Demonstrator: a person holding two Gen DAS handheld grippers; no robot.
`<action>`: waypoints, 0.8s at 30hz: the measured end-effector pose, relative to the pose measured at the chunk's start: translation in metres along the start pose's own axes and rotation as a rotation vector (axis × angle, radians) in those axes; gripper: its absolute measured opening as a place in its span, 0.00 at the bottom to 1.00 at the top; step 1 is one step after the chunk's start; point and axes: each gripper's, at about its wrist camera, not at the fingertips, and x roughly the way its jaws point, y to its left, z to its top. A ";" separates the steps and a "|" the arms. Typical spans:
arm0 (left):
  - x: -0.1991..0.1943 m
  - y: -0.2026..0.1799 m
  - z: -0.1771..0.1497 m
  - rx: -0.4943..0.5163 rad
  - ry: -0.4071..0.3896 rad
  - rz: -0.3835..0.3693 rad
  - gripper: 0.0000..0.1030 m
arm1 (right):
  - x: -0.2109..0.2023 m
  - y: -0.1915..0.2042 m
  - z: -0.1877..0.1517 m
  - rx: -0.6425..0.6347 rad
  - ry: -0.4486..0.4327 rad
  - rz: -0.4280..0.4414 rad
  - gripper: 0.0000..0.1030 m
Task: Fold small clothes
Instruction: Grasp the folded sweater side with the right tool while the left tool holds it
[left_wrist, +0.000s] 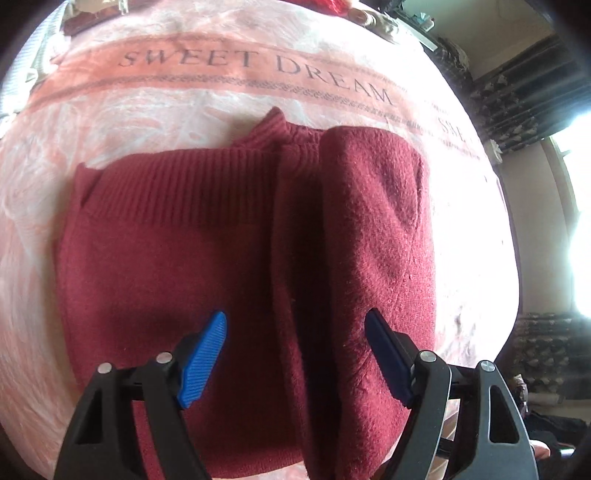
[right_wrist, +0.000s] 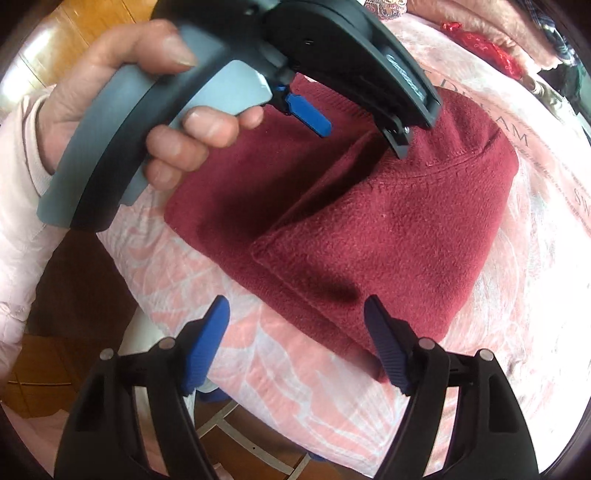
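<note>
Sweater: the dark red knit sweater (left_wrist: 207, 236) lies flat on the pink "SWEET DREAM" blanket (left_wrist: 110, 110), ribbed collar pointing away from the left wrist camera.

Done so far: looks like one side is already folded in. A thick panel (left_wrist: 373, 229) lies doubled over the body along the right side in the left wrist view, with a deep shadowed crease beside it.

Left to do: judging from that view, the other side is still lying out flat, so it probably wants folding in too, then a fold end to end. Roughly the middle of the job, give or take.

Left gripper: the left gripper (left_wrist: 295, 358) has its blue jaws spread wide and nothing between them. It points steeply down over the sweater near the hem end, straddling the crease, though whether the pads touch the knit can't be told. In the right wrist view a hand (right_wrist: 122, 110) grips its grey handle.

Right gripper: the right gripper (right_wrist: 295, 339) is also spread and empty. It sits at the near corner of the folded panel, one pad over bare blanket, the other right at the sweater's edge.

Other stuff: something red and shiny (right_wrist: 484, 48) lies farther back on the blanket, well apart from the sweater.
</note>
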 end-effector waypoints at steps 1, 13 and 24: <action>0.005 -0.003 0.003 0.010 0.016 0.006 0.75 | 0.004 0.001 0.002 0.000 -0.001 -0.012 0.73; 0.026 -0.014 0.025 0.044 0.100 -0.004 0.75 | 0.016 -0.050 0.001 0.234 0.060 0.256 0.07; 0.042 -0.028 0.049 0.012 0.139 -0.076 0.77 | -0.013 -0.055 -0.003 0.195 0.029 0.291 0.07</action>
